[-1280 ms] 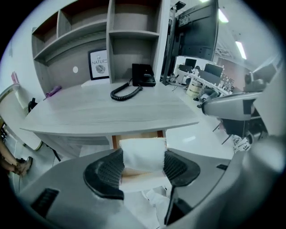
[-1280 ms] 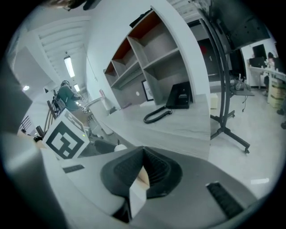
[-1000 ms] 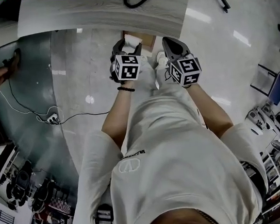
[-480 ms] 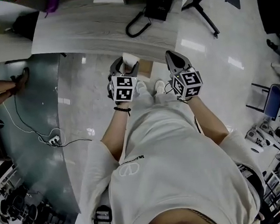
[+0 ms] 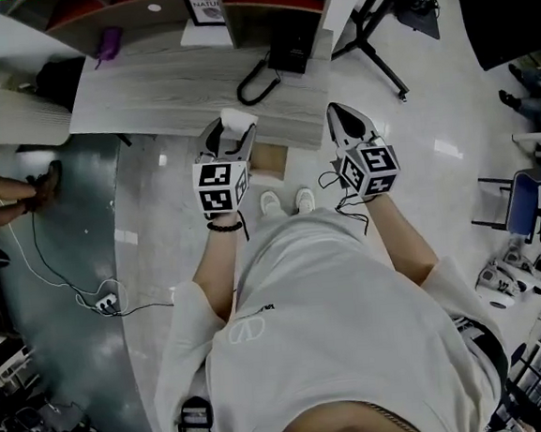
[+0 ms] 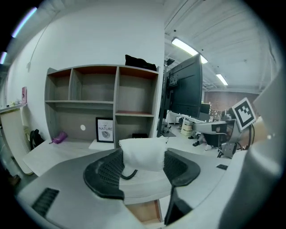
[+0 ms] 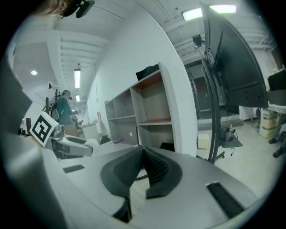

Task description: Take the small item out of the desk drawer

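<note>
Left claw (image 5: 232, 132) clamps a white wad (image 6: 142, 154), perhaps cloth, at the desk (image 5: 166, 92) front edge; right claw (image 5: 344, 119) is closed, empty; open floor (image 5: 434, 149) lies at three o'clock.

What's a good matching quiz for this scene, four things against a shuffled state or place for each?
Things:
1 left tongs
2 right tongs
3 drawer
4 print

States or places:
A open
B shut, empty
C in the shelf
D shut on white item

Pairs: 1-D, 2-B, 3-A, 4-C
</note>
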Available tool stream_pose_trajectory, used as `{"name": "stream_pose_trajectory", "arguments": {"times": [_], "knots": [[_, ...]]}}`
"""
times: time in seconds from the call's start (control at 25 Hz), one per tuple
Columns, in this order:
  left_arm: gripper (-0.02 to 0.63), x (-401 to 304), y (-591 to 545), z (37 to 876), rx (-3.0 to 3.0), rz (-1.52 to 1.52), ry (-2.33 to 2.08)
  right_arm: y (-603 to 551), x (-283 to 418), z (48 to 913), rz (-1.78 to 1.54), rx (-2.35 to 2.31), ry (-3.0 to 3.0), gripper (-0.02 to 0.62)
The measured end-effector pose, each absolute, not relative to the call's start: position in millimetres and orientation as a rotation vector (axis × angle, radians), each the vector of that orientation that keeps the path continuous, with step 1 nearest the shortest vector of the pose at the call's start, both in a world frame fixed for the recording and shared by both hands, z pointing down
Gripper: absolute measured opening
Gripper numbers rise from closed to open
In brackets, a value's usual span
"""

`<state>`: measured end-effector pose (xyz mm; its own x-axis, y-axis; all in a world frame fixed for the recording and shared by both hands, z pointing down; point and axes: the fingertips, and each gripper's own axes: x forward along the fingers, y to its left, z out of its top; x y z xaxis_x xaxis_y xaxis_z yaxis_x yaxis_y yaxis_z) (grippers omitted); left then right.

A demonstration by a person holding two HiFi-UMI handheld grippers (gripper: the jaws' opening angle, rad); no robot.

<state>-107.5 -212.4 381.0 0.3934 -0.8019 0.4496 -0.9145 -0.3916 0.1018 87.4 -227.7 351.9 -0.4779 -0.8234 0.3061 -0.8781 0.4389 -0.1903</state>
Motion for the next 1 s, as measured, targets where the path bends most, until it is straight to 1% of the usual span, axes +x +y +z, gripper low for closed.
{"name": "stream_pose_trajectory", "arguments": {"times": [0.16, 0.32, 0.56, 0.84, 1.0], "knots": [[0.264, -115, -218, 341, 2.356, 0.389, -1.543, -231, 105, 322, 0.397, 1.548, -2.527, -0.002], [0.264, -126, -217, 306, 2.394, 0.322, -1.584, -237, 125, 300, 0.389, 1.620, -2.527, -0.002], [0.264, -154, -216, 256, 2.411, 0.136, -1.667, -240, 146, 260, 0.307, 1.683, -2.560, -0.002], [0.264, -174, -216, 216, 2.424, -0.018, -1.756, -241, 166, 213, 0.293, 1.771, -2.628, -0.002], [0.264, -184, -213, 199, 2.466, -0.158, -1.771, -244, 175, 199, 0.296, 1.808, -2.657, -0.002]]}}
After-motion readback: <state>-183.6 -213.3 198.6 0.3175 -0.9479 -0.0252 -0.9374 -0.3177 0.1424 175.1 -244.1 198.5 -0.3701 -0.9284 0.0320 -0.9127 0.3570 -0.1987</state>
